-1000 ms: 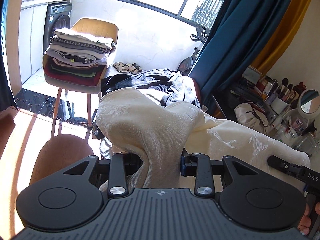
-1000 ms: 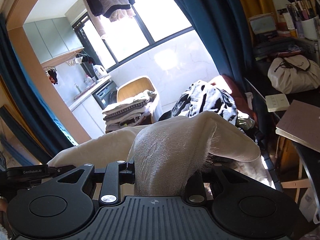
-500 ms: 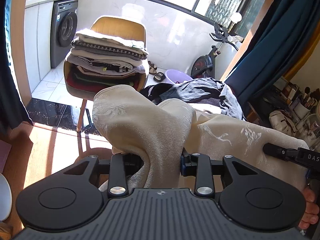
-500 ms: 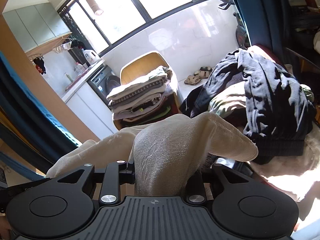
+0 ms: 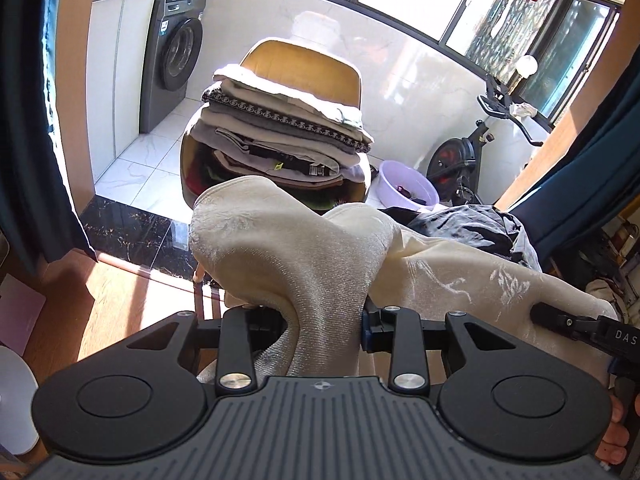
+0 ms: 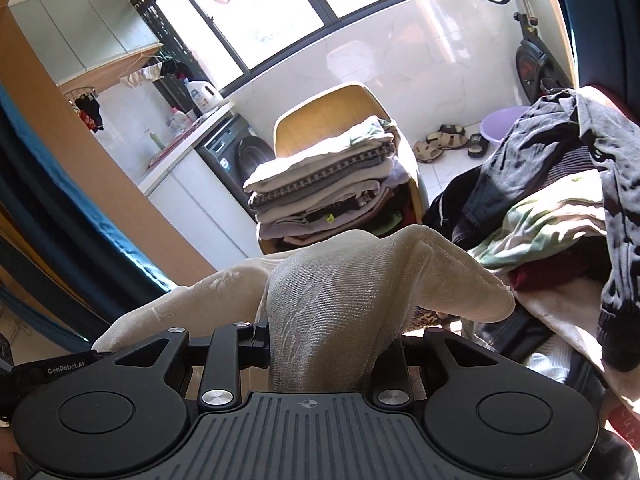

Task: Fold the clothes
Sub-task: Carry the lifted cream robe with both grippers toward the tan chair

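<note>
A: The cream garment (image 5: 304, 264), where did it sit in the jaws?

B: It was bunched between both sets. The left gripper (image 5: 324, 328) was narrowed onto a thick fold of it, and the right gripper (image 6: 320, 340) was pinched onto another fold, each with cloth humped up over the fingers.

A: And between the two?

B: It ran as a band from one gripper across to the other, so its long axis lay side to side, hanging in the air and resting on nothing that showed. In the left view the tip of the right gripper (image 5: 568, 322) showed at the far end of that band.

A: What lay ahead?

B: A stack of folded clothes (image 5: 280, 136) on a tan chair (image 5: 304, 68), straight in front of both cameras and apart from the garment. To the right sat an unfolded heap of dark clothes (image 6: 560, 184).

A: Which hand was nearer the stack?

B: I judged neither clearly; the stack sat about centred for both, so the garment would have to go forward and down, kept level.
</note>
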A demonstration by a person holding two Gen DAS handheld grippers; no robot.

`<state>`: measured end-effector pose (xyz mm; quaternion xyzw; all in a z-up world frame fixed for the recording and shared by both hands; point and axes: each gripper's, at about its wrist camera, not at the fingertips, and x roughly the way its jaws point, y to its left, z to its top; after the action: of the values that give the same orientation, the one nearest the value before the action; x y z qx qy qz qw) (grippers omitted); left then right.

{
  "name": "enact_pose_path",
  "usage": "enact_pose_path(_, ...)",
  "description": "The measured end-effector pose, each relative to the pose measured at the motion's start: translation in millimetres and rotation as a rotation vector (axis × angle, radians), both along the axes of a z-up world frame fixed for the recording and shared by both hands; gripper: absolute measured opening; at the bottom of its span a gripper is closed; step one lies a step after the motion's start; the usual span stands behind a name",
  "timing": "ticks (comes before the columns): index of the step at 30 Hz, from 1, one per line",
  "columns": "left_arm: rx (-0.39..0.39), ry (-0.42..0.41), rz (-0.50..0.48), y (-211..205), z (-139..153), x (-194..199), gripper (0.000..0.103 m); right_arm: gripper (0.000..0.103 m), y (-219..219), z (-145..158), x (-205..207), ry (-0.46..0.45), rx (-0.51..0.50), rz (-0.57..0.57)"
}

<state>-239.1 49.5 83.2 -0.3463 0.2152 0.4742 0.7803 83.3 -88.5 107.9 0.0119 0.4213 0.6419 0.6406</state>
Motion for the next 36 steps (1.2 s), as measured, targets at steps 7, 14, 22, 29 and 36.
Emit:
enact_pose_path(7, 0.022, -0.048, 0.026, 109.4, 1.5, 28.8, 0.034, 0.025, 116.2, -6.4, 50.2, 0.042, 0.024, -0.012)
enact_pose_path(14, 0.037, -0.064, 0.030, 200.8, 10.6, 67.5, 0.034, 0.025, 224.2, 5.6, 95.8, 0.022, 0.034, 0.003)
enact_pose_path(22, 0.026, -0.123, 0.046, 303.2, 16.3, 66.5, 0.034, 0.025, 319.8, 14.5, 129.3, 0.028, 0.072, -0.046)
enact_pose_path(29, 0.052, -0.165, -0.011, 417.2, 22.4, 60.7, 0.034, 0.026, 435.4, 33.2, 131.9, -0.035, 0.087, -0.072)
enact_pose_path(36, 0.105, -0.135, -0.081, 548.3, 44.1, 61.8, 0.034, 0.026, 570.7, 53.8, 130.0, -0.076, 0.094, -0.068)
